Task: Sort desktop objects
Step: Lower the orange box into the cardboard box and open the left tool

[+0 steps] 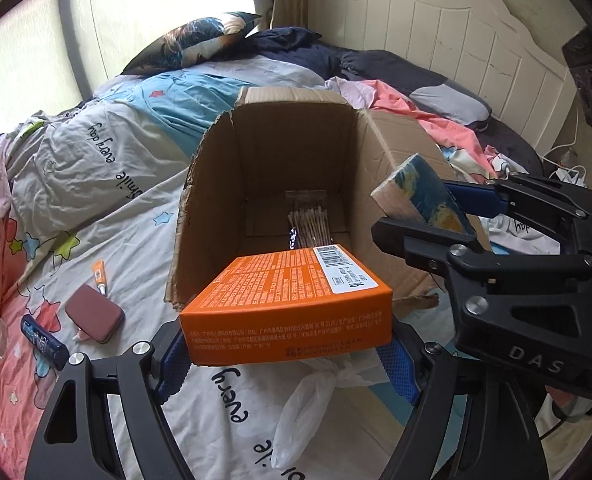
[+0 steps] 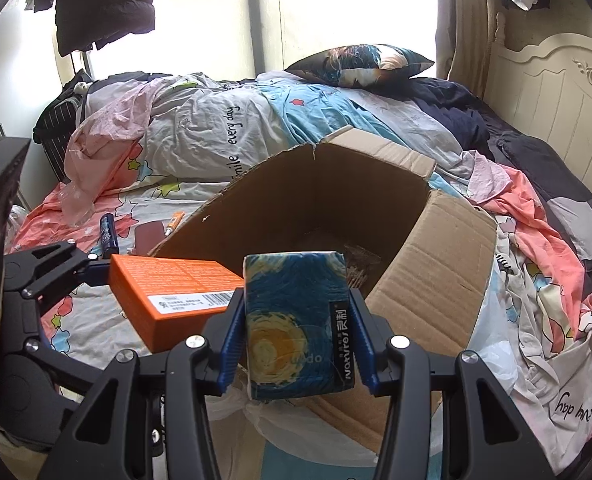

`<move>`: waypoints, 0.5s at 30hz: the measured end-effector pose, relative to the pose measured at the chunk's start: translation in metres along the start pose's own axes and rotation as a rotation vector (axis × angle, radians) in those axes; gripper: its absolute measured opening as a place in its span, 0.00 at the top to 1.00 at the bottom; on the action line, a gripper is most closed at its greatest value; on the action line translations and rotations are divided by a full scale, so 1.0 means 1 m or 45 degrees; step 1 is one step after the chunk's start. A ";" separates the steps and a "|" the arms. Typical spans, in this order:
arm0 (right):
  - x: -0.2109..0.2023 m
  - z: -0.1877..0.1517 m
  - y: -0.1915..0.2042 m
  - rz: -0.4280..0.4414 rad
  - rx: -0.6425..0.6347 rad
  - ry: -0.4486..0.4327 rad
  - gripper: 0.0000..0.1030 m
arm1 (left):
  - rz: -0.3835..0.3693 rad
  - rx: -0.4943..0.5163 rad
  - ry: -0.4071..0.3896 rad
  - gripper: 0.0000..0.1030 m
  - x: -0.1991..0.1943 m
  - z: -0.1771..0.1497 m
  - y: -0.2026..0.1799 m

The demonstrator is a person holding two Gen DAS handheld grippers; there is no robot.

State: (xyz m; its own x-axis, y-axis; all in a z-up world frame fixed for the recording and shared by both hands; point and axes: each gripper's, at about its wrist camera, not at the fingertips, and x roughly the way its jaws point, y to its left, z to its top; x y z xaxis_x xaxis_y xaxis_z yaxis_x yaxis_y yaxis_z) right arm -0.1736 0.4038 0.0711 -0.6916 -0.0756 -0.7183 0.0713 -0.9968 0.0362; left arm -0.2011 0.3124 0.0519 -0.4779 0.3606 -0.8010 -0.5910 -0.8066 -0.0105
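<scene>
My left gripper (image 1: pixel 285 354) is shut on an orange box (image 1: pixel 287 300) and holds it at the near rim of an open cardboard box (image 1: pixel 296 152) on the bed. My right gripper (image 2: pixel 296 344) is shut on a blue and yellow tissue pack (image 2: pixel 296 320), held at the box's right wall; the pack also shows in the left wrist view (image 1: pixel 424 196). The orange box shows in the right wrist view (image 2: pixel 171 292), left of the pack. A bag of cotton swabs (image 1: pixel 310 220) lies on the box floor.
On the bedsheet left of the cardboard box lie a maroon case (image 1: pixel 93 314), a dark blue tube (image 1: pixel 43 342) and a small orange tube (image 1: pixel 99 276). A clear plastic bag (image 1: pixel 308 408) lies below the orange box. Crumpled bedding, a pillow (image 1: pixel 195 40) and the headboard (image 1: pixel 436 32) surround it.
</scene>
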 end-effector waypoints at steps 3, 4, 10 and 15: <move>0.003 0.001 -0.003 0.000 0.007 -0.001 0.57 | -0.025 -0.006 -0.006 0.21 0.001 0.001 0.000; 0.004 0.001 -0.004 0.000 0.009 -0.002 0.57 | -0.026 -0.008 -0.008 0.21 0.001 0.001 0.000; 0.008 0.003 -0.008 0.002 0.022 -0.005 0.57 | -0.066 -0.065 -0.008 0.19 0.004 0.005 0.007; 0.008 0.004 -0.007 0.000 0.022 -0.009 0.57 | -0.047 -0.090 0.002 0.08 0.004 0.004 0.010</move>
State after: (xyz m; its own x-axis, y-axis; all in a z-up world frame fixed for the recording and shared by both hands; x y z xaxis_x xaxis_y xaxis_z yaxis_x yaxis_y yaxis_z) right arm -0.1822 0.4104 0.0676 -0.6967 -0.0756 -0.7134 0.0590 -0.9971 0.0480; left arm -0.2117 0.3074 0.0512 -0.4557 0.3903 -0.8000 -0.5607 -0.8239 -0.0825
